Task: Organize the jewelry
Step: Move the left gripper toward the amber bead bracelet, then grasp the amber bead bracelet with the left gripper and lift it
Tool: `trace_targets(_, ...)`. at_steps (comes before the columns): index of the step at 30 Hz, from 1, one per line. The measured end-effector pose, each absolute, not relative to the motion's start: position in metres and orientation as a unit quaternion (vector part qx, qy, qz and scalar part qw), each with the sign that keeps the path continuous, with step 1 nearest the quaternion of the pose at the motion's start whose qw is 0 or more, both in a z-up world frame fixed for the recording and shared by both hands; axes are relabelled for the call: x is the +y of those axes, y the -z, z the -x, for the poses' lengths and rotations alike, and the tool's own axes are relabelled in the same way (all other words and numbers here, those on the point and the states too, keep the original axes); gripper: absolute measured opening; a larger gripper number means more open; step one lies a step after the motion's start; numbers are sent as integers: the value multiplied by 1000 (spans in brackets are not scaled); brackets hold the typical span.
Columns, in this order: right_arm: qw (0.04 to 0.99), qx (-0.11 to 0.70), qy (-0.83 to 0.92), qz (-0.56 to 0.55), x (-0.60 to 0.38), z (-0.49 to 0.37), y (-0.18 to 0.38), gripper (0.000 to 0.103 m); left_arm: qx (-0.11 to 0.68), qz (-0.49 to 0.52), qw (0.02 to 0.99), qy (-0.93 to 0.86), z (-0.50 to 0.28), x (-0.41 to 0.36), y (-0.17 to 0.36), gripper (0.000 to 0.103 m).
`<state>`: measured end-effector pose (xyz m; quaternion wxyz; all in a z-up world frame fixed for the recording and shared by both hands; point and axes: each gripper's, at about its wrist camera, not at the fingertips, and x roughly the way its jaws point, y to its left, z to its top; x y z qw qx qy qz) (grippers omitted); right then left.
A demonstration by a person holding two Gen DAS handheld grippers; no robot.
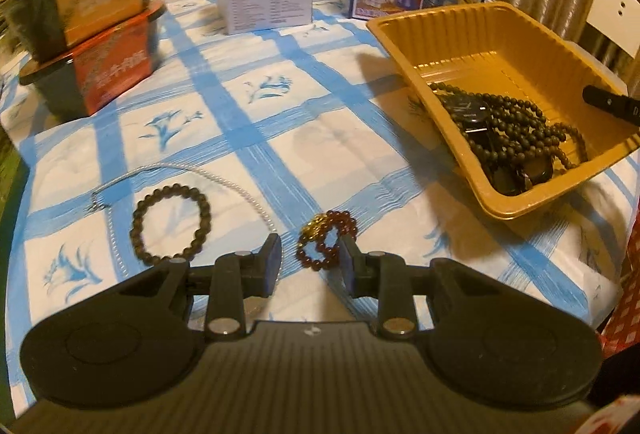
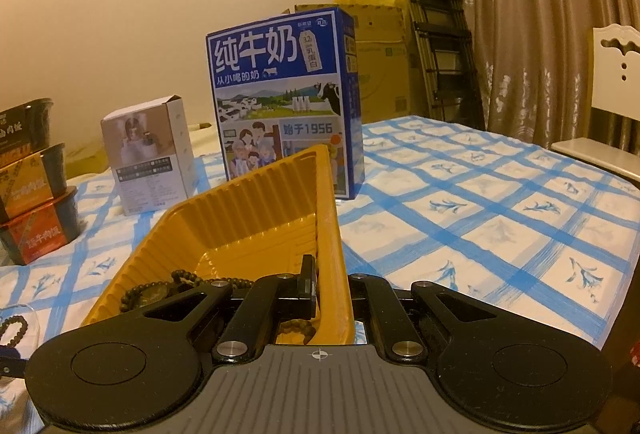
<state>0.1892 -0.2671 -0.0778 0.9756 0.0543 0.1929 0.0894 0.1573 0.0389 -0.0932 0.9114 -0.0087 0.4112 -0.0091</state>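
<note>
Lining up the left gripper (image 1: 310,254) on the red bead bracelet (image 1: 326,240) with the gold charm: jaws are spread, the loop lies on the checked tablecloth (image 1: 280,138) between the fingertips, not pinched yet. To do it well, I'd come down so one fingertip lands inside the loop and one outside, close on the bead strand itself, away from the charm, then lift straight before swinging over.

Right gripper (image 2: 334,286) has its jaws pressed together on the near wall of the yellow tray (image 2: 240,210), holding it tilted. Good, keep it steady as the drop target.

Count on the cloth: three pieces, the red one, a dark bead bracelet (image 1: 170,222) just beside it, and a thin pearl-like chain (image 1: 240,190) curving around that one. In the tray: a long dark bead strand (image 1: 516,122) piled with what looks like a watch (image 1: 474,116), possibly more underneath, too tangled to say. One tray.
</note>
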Motion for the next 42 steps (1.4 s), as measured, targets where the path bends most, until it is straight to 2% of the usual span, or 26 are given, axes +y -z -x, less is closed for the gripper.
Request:
trace_targets(14, 975, 195, -91, -55, -267, -189, 80, 5, 414, -10, 910, 20, -182, 33, 104, 26)
trace_targets(15, 975, 195, -91, -55, -267, -189, 80, 5, 414, -10, 910, 21, -182, 32, 104, 23)
trace_targets(16, 975, 195, -91, -55, -267, -189, 80, 5, 413, -8, 910, 25, -182, 32, 104, 14)
trace_targets(17, 975, 195, -91, -55, -267, -189, 80, 5, 413, -8, 910, 26, -182, 31, 104, 10)
trace_targets(25, 975, 195, -91, -55, -267, -189, 80, 5, 403, -4, 915, 28, -174, 26, 94, 10)
trace_targets(35, 975, 193, -93, -54, -263, -187, 80, 6, 342, 17, 937, 61, -161, 19, 33, 10)
trace_targets(42, 976, 191, -96, -52, -260, -185, 78, 6, 327, 52, 935, 129, -172, -13, 13, 10)
